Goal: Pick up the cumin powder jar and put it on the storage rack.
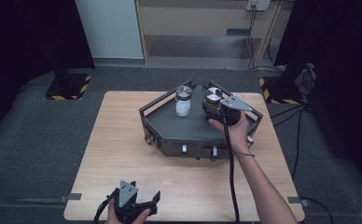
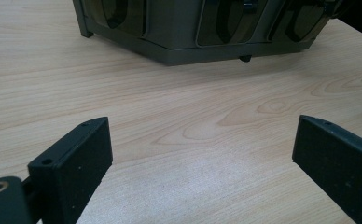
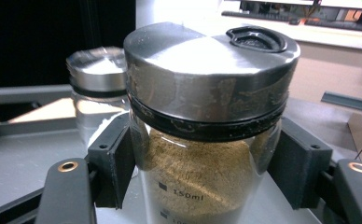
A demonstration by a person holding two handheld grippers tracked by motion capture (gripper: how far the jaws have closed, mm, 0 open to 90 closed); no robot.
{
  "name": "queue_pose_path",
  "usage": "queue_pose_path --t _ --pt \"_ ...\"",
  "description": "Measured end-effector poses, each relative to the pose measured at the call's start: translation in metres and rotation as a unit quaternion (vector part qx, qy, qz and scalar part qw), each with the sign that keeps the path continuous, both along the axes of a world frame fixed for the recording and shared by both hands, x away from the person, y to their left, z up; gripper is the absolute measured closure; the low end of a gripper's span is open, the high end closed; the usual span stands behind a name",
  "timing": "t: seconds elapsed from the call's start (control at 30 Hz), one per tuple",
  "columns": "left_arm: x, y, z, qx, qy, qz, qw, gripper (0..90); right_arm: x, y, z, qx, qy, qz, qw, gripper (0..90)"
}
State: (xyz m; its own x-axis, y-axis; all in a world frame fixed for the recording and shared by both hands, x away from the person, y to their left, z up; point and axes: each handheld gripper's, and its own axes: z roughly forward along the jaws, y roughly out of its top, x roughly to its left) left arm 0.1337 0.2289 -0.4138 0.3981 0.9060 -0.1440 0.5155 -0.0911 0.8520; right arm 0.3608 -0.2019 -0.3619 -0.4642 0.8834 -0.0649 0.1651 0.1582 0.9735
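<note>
Pale wood bench (image 1: 123, 154) carries a dark tray (image 1: 170, 123); on it the right gripper (image 3: 202, 158) has its jaws pressed against a jar of brown powder (image 3: 202, 186), a white jar (image 3: 93, 100) just behind. Best lifted straight up. Left gripper (image 2: 202, 154) idles, jaws wide

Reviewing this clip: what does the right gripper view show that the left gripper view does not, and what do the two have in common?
Right gripper view: its claw closed around a glass jar of brown powder with a steel lid, and a second jar behind it, both standing on the grey tray's floor.

Left gripper view: its claw wide open and holding nothing, low over the bare wooden table, facing the tray's outer front wall.

Both: the same grey tray, and a pair of black jaws rising from the bottom edge.
</note>
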Motion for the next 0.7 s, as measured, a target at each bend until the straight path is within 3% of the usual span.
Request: queue_pose_path --t 0.2,0.53,0.7 --pt "0.001 -0.002 0.0 0.003 0.001 -0.004 1.0 4.0 0.014 0.006 -0.006 -0.005 0.023 -0.009 0.9997 30.7" --pt "0.005 -0.002 -0.001 0.003 0.006 -0.005 1.0 4.0 0.024 0.008 -0.009 -0.018 0.043 -0.013 0.9988 30.7" --pt "0.006 -0.002 -0.001 0.001 0.011 -0.006 0.9999 4.0 0.024 0.006 -0.014 -0.005 0.043 -0.015 0.999 30.7"
